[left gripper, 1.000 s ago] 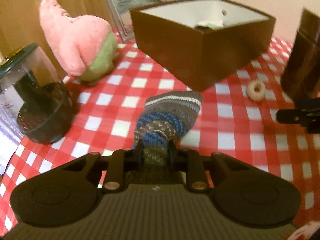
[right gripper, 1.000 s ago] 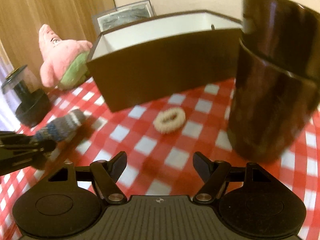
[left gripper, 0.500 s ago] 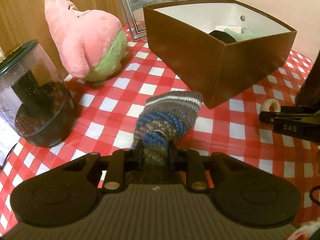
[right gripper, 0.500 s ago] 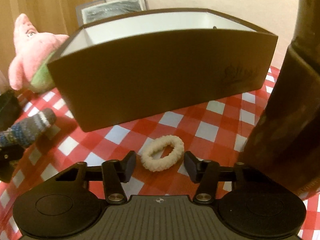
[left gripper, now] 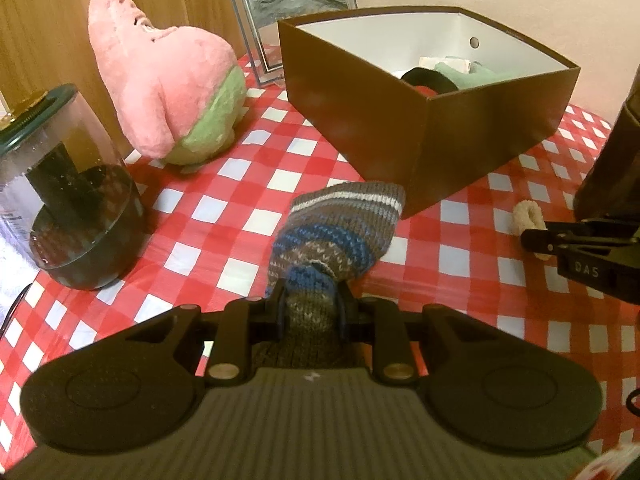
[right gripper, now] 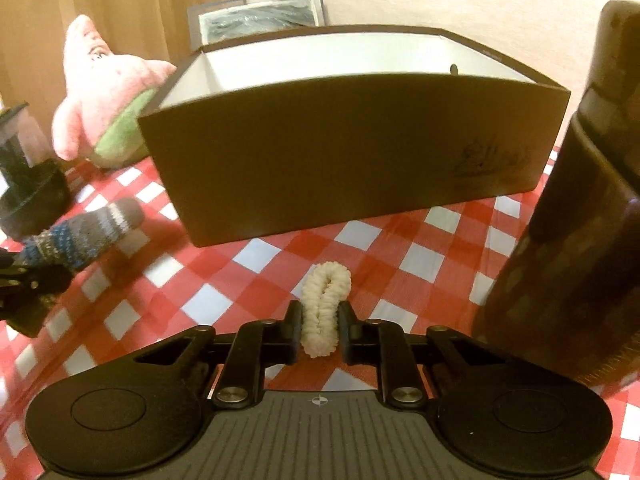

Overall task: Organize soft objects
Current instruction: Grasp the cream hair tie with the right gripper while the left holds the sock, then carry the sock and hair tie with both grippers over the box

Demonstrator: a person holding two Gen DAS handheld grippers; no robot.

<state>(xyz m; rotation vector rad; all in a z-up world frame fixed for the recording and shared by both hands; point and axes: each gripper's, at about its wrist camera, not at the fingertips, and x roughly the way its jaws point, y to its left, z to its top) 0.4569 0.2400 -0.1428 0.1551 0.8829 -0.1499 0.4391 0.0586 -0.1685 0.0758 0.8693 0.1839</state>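
My left gripper (left gripper: pixel 310 296) is shut on a striped grey-and-blue knit sock (left gripper: pixel 340 224), which sticks out forward above the red checked tablecloth (left gripper: pixel 248 216). The jaws of my right gripper (right gripper: pixel 320 314) are closing, and their pads squeeze a cream scrunchie (right gripper: pixel 328 280) into a narrow loop just above the cloth. A brown box (right gripper: pixel 340 152) with a white inside stands right behind the scrunchie. It holds green and black soft items (left gripper: pixel 452 74). The sock (right gripper: pixel 88 228) and left gripper (right gripper: pixel 24 276) show at the left of the right wrist view.
A pink and green plush toy (left gripper: pixel 168 80) sits at the back left beside a glass picture frame (left gripper: pixel 296 4). A clear jar with a dark base (left gripper: pixel 68 208) stands at the left edge. A tall dark brown cylinder (right gripper: pixel 580 220) stands close on the right.
My right gripper moved forward and down to the scrunchie and closed its jaws on it, squashing it narrow. The left gripper kept its grip on the sock.
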